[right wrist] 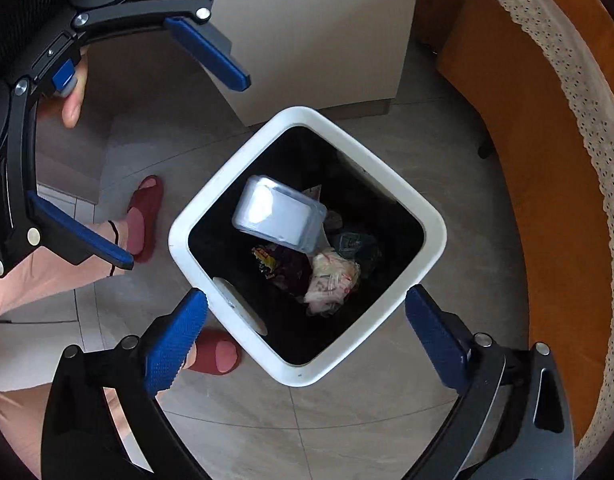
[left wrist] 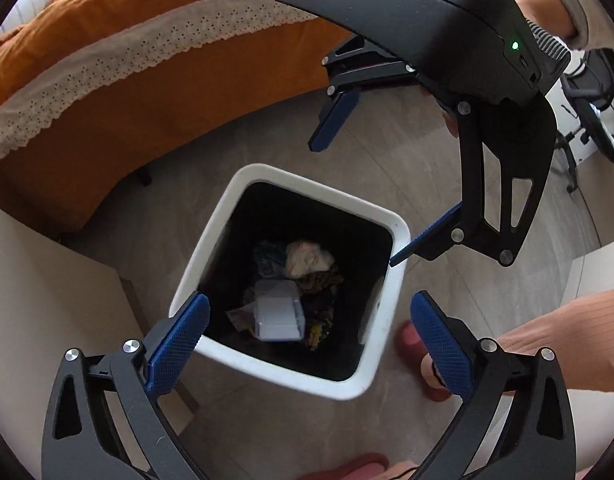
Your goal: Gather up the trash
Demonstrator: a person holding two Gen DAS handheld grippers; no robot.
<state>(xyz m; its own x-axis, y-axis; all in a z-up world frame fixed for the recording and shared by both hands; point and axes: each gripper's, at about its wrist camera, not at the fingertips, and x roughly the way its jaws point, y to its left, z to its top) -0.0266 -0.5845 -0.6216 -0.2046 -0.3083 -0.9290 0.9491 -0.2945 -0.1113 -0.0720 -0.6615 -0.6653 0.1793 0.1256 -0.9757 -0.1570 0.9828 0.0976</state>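
Blue pads of the left hand-held gripper [left wrist: 309,340] sit at the bottom of the left wrist view, spread wide with nothing between them, hovering right over the bin [left wrist: 383,280]. Same deal in the right wrist view: the right hand-held gripper [right wrist: 305,338] is wide open and empty too, framing the bin [right wrist: 431,216] from above. Each gripper also shows up in the other's camera, the right one [left wrist: 357,204] at upper right of the left view, the left one [right wrist: 187,172] at upper left of the right view, both gaping with nothing held. Bin is white with a black inside, standing on the grey floor [right wrist: 347,420] mid-frame. Trash is down in it: a pale plastic box [right wrist: 277,214] lying on top, tilted, a crumpled white wad [right wrist: 333,280] beside it, and some dark colourful wrappers [right wrist: 275,264] under that. In the left view the box [left wrist: 277,314] sits low in the bin with the wad [left wrist: 309,258] above it. Orange bed [left wrist: 107,92] with a lace trim runs across the upper left of the left view. Red slippers [right wrist: 145,216] on the person's feet are just left of the bin.
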